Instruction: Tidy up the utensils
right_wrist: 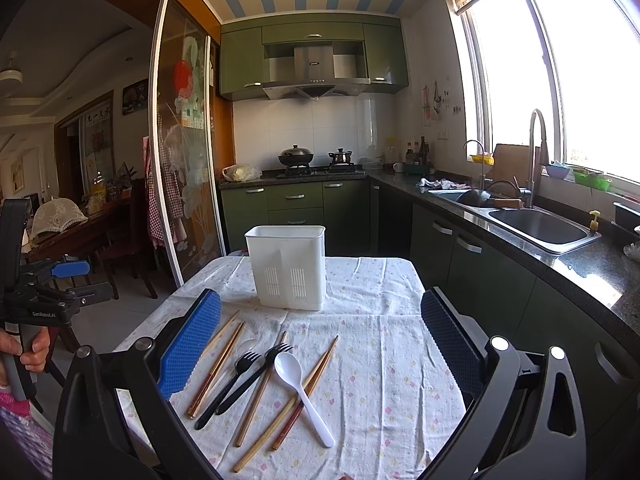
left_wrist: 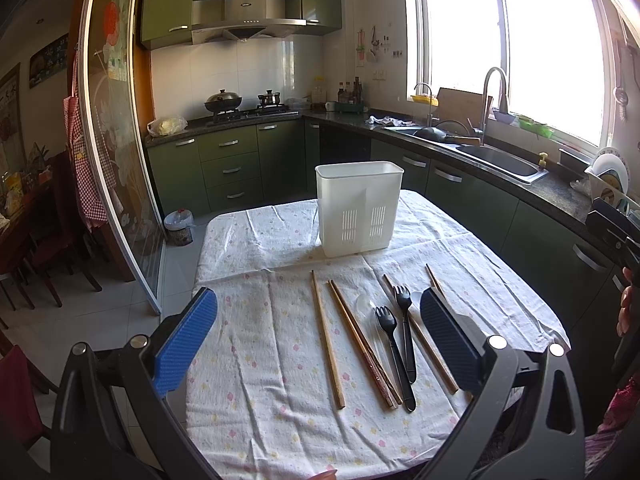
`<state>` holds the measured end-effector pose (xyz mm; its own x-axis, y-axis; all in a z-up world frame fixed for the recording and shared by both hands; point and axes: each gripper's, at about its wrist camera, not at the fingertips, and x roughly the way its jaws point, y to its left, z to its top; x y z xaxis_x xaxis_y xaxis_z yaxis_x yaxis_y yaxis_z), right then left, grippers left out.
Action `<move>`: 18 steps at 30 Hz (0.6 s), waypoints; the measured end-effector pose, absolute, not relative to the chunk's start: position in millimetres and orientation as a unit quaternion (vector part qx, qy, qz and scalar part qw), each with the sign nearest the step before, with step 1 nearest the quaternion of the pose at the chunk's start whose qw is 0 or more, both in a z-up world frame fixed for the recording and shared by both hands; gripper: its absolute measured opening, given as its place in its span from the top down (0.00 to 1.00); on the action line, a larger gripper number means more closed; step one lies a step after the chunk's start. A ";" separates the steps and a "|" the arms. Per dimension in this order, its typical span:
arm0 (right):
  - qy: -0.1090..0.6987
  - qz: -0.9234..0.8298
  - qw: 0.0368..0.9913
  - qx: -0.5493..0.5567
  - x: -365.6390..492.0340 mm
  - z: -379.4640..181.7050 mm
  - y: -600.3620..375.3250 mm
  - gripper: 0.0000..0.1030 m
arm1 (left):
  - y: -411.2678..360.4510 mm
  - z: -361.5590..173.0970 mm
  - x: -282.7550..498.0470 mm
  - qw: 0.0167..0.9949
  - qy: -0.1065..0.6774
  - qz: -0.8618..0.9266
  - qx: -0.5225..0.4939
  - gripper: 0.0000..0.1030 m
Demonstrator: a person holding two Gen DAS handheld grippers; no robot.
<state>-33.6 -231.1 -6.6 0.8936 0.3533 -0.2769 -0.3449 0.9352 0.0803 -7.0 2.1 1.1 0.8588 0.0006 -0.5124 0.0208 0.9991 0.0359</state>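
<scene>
A white utensil holder (left_wrist: 359, 209) stands upright at the far middle of the cloth-covered table (left_wrist: 248, 320); it also shows in the right wrist view (right_wrist: 286, 266). Several wooden chopsticks (left_wrist: 327, 340), two black forks (left_wrist: 394, 356) and a clear spoon (left_wrist: 366, 304) lie on the cloth in front of it. The right wrist view shows a white spoon (right_wrist: 302, 388) lying over chopsticks (right_wrist: 256, 392), beside the black forks (right_wrist: 240, 380). My left gripper (left_wrist: 320, 340) is open above the utensils. My right gripper (right_wrist: 320, 344) is open above them too. Both are empty.
A counter with a sink (right_wrist: 540, 226) and green cabinets (left_wrist: 472, 208) runs along the right. A glass sliding door (left_wrist: 116, 152) stands at the left. The left gripper appears at the left edge of the right wrist view (right_wrist: 48, 280). A bin (left_wrist: 179, 226) sits on the floor.
</scene>
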 end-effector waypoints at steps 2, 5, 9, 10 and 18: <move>0.145 0.179 0.973 0.015 -33.7 -6.7 -230.9 0.04 | 2.2 1.2 -7.7 0.964 0.266 -0.005 0.020 0.06; 0.146 0.180 0.973 0.015 -33.4 -7.6 -230.8 0.04 | 2.3 0.8 -7.9 0.964 0.266 -0.006 0.020 0.06; 0.148 0.180 0.972 0.016 -33.1 -8.8 -229.3 0.04 | 2.0 -0.4 -8.6 0.963 0.268 -0.007 0.018 0.06; 0.149 0.180 0.972 0.016 -33.2 -9.6 -228.7 0.04 | 2.3 -1.6 -8.8 0.962 0.273 -0.013 0.012 0.06; 0.161 0.180 0.970 0.016 -29.0 -12.3 -226.0 0.04 | 1.4 -19.9 2.5 0.951 0.310 -0.017 -0.004 0.06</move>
